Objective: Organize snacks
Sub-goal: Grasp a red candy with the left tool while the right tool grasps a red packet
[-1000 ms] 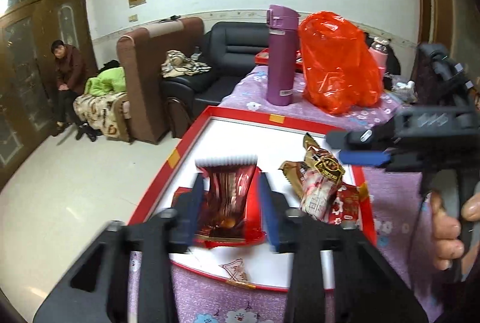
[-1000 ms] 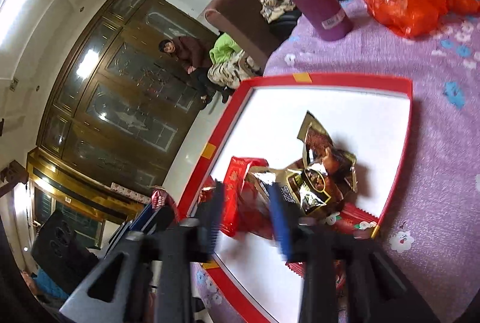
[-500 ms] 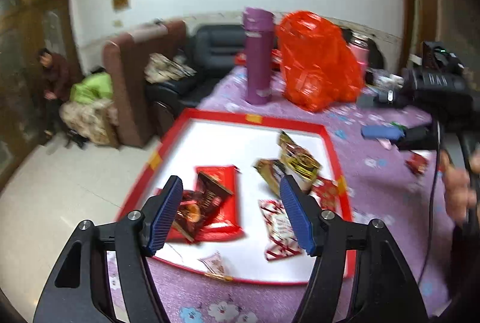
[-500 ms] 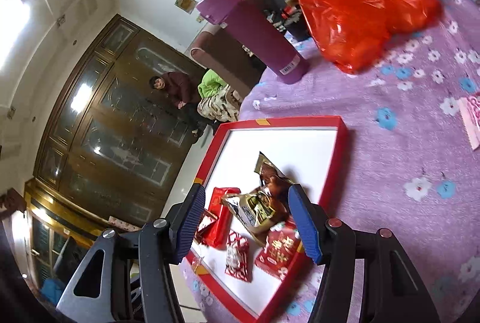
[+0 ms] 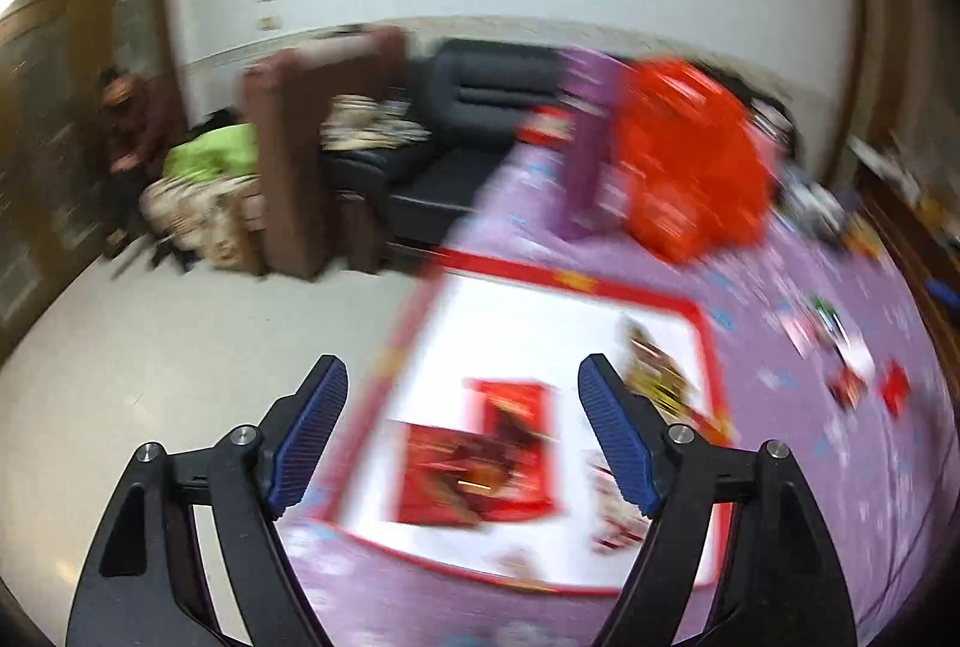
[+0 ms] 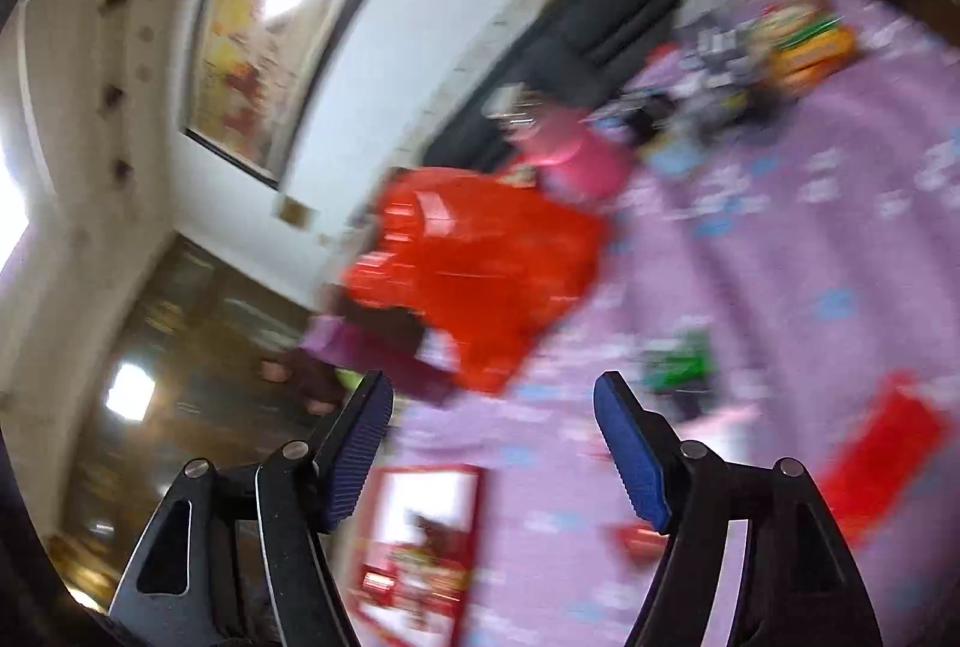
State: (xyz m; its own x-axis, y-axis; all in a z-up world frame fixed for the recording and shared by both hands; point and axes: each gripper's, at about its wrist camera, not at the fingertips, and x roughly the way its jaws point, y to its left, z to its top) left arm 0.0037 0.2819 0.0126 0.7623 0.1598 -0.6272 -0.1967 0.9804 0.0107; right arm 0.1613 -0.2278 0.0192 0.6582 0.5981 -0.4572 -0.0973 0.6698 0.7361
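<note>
1. My left tongs [image 5: 462,428] are spread wide, their blue ribbed pads holding nothing and touching nothing.
2. My right tongs [image 6: 493,448] are spread just as wide and are likewise empty.
3. Through the left wrist view I see the shallow white tray with a red rim [image 5: 600,284] on the purple flowered worktop [image 5: 798,473], below and ahead of the left tongs.
4. Two flat red snack packets [image 5: 480,467] lie overlapped in the near part of the tray, seen between the two left pads but well beneath them.
5. A gold-and-brown wrapped snack [image 5: 654,371] lies further right in the tray, just past the right pad, and a red-and-white packet [image 5: 612,515] sits partly hidden behind that finger.
6. Loose small snacks [image 5: 846,365], red, green and white, lie scattered on the cloth to the right of the tray; blur hides their details.
7. In the right wrist view, the tray [image 6: 474,479] shows low between the pads, and a flat red packet [image 6: 882,449] lies on the cloth beyond the right pad.
8. A crumpled orange-red plastic bag [image 6: 480,275] and a tall purple flask [image 6: 372,347] stand ahead of the right tongs.
9. The right wrist view is rolled sharply, so the worktop runs slanted; both views are smeared.
</note>
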